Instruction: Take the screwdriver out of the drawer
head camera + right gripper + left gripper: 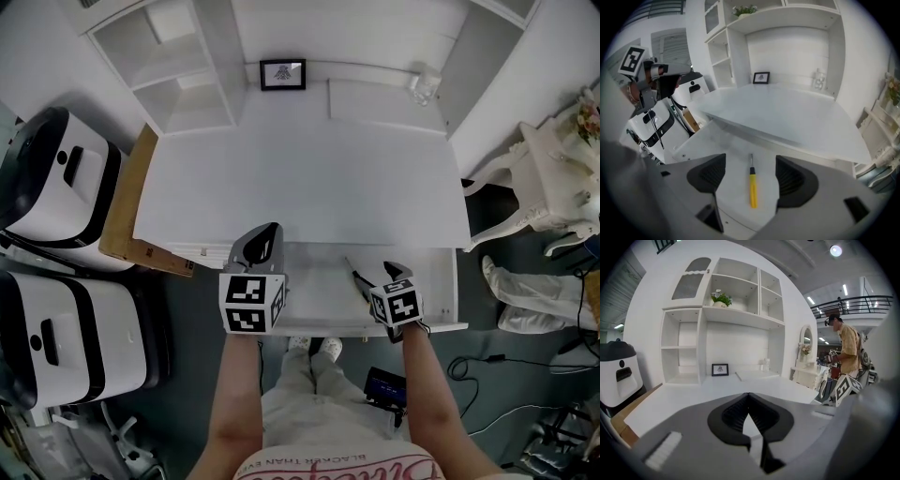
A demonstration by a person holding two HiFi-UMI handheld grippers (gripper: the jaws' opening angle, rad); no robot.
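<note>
A yellow-handled screwdriver lies flat in the open white drawer, blade pointing toward the desk. In the head view the screwdriver shows in the drawer, just left of my right gripper. My right gripper hovers open above it, one jaw on each side of the handle, not touching. Over the drawer's left part, my left gripper is shut on nothing; its tips meet, pointing at the desk top.
The white desk carries a small framed picture and a glass jar at the back. White appliances and a wooden board stand left. An ornate white table and another person's legs are right.
</note>
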